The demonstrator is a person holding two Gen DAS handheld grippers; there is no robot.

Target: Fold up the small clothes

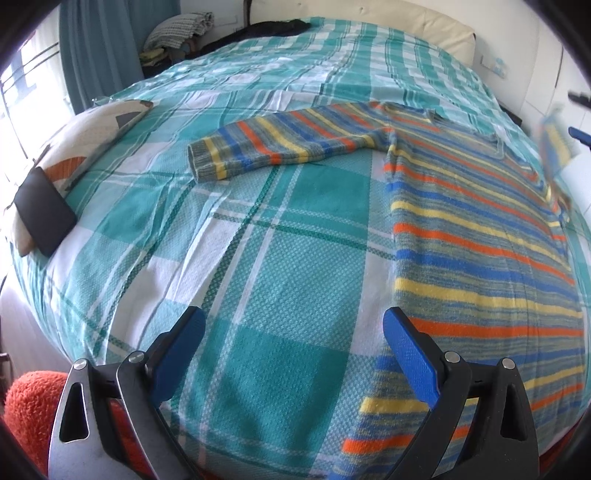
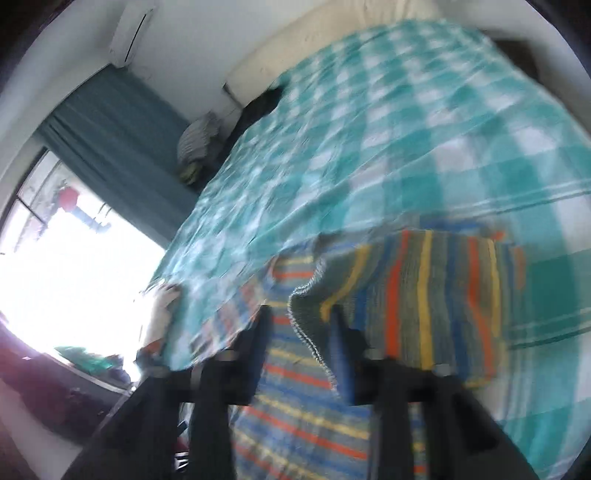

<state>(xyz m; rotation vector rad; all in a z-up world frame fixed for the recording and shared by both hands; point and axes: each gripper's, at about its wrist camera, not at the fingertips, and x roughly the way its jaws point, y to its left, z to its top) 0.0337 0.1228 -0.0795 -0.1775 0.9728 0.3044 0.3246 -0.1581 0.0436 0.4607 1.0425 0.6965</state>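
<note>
A small striped sweater (image 1: 476, 229) in blue, orange, yellow and grey lies flat on the bed, its left sleeve (image 1: 280, 147) stretched out to the left. My left gripper (image 1: 295, 332) is open and empty, low over the bedspread just left of the sweater's hem. In the blurred right wrist view, the sweater's other sleeve (image 2: 417, 295) hangs lifted over the body of the sweater (image 2: 295, 398), draped against the right finger (image 2: 341, 354) of my right gripper (image 2: 299, 332). The jaws stand apart. Whether they grip the sleeve is unclear. The right gripper shows at the far right of the left wrist view (image 1: 578, 136).
The bed has a teal and white plaid bedspread (image 1: 229, 258). A patterned pillow (image 1: 85, 144) with a black phone-like object (image 1: 44, 214) lies at the left edge. Folded clothes (image 1: 177, 33) and a teal curtain (image 1: 96, 48) are at the back. An orange fuzzy thing (image 1: 29, 410) sits bottom left.
</note>
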